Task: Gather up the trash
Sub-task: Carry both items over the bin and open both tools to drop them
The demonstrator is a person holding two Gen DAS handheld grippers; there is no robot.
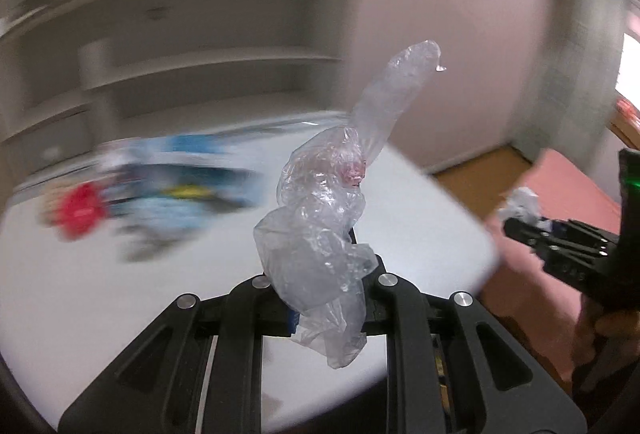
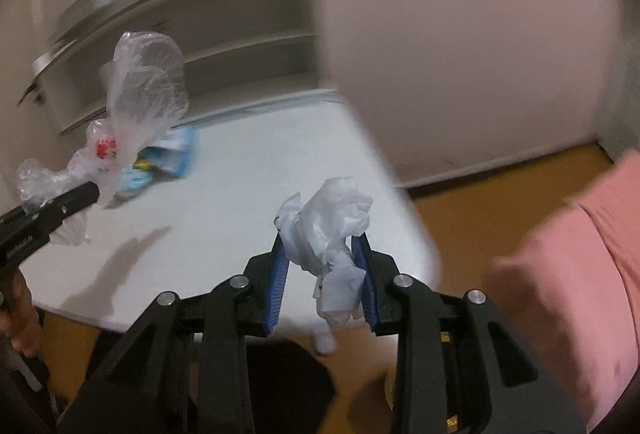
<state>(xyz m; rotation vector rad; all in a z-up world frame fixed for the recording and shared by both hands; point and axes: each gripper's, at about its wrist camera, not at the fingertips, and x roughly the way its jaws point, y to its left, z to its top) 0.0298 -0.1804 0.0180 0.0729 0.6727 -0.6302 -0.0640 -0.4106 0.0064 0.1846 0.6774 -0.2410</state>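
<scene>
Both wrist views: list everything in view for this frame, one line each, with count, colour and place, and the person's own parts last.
clear plastic bag: one, transparent with a red spot, crumpled, clamped in the left gripper
crumpled tissue: one, white, between the right gripper's blue pads
table: one, white, below both grippers
packaging: blurred pile, blue, yellow and red, at the table's far left
shelving: one unit, pale, behind the table
floor: orange-brown, right of the table
pink surface: one, pink, blurred, at the right
left gripper: black, shut on the bag
right gripper: black, shut on the tissue
hand: one, on the left gripper's handle
</scene>
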